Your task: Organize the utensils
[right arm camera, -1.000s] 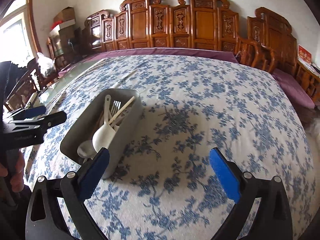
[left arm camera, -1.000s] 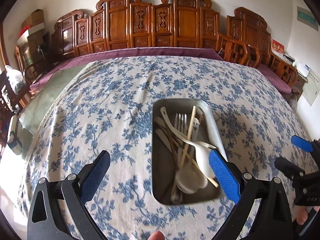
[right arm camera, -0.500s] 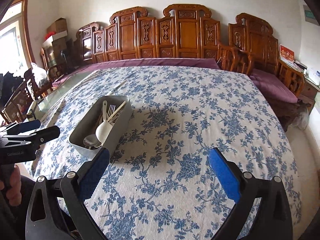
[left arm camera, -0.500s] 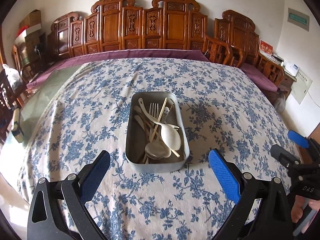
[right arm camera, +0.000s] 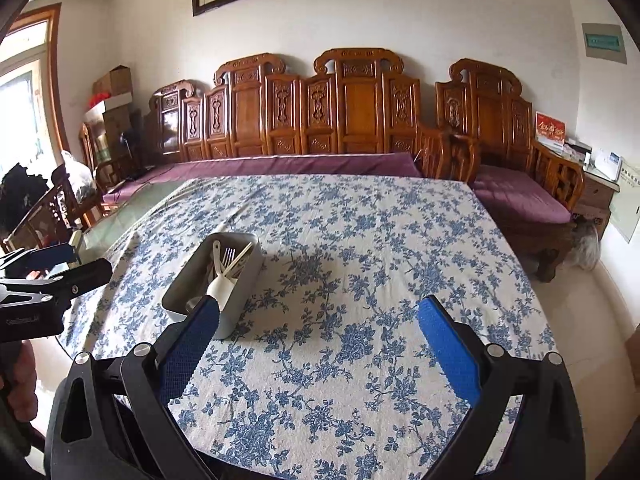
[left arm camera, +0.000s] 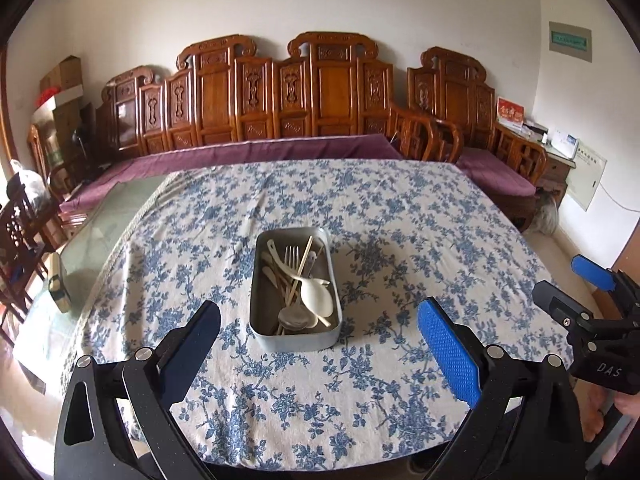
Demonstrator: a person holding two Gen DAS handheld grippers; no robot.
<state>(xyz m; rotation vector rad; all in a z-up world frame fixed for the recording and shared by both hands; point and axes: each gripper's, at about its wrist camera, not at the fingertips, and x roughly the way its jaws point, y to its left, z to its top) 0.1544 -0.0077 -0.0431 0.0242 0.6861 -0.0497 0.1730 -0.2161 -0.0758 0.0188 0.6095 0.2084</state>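
Note:
A grey metal tray (left arm camera: pixel 257 280) (right arm camera: pixel 240 296) sits on the blue-flowered tablecloth (left arm camera: pixel 360 216) (right arm camera: pixel 360 240), lengthwise away from me. Inside it lie a white spoon (left arm camera: pixel 317 294) (right arm camera: pixel 219 286), a metal spoon (left arm camera: pixel 295 317), a fork (left arm camera: pixel 291 256) (right arm camera: pixel 229 256), chopsticks (left arm camera: pixel 303 266) and other pale utensils. My left gripper (left arm camera: pixel 319 334) hangs open, back from the tray's near end, holding nothing. My right gripper (right arm camera: pixel 319 334) is open too, empty, to the right of the tray, over bare cloth. Each gripper shows at the edge of the other's view.
Carved wooden benches (left arm camera: pixel 280 100) with purple cushions (left arm camera: pixel 248 156) line the wall behind the table. A bare glass strip of tabletop (left arm camera: pixel 104 224) lies left of the cloth. Chairs and boxes (right arm camera: pixel 112 96) stand at the far left, a small cabinet (right arm camera: pixel 600 188) at the right.
Both grippers have pulled back and up from the tray, which now looks smaller and farther away. The left gripper, earlier close over the tray, now faces its near end. Both stay open.

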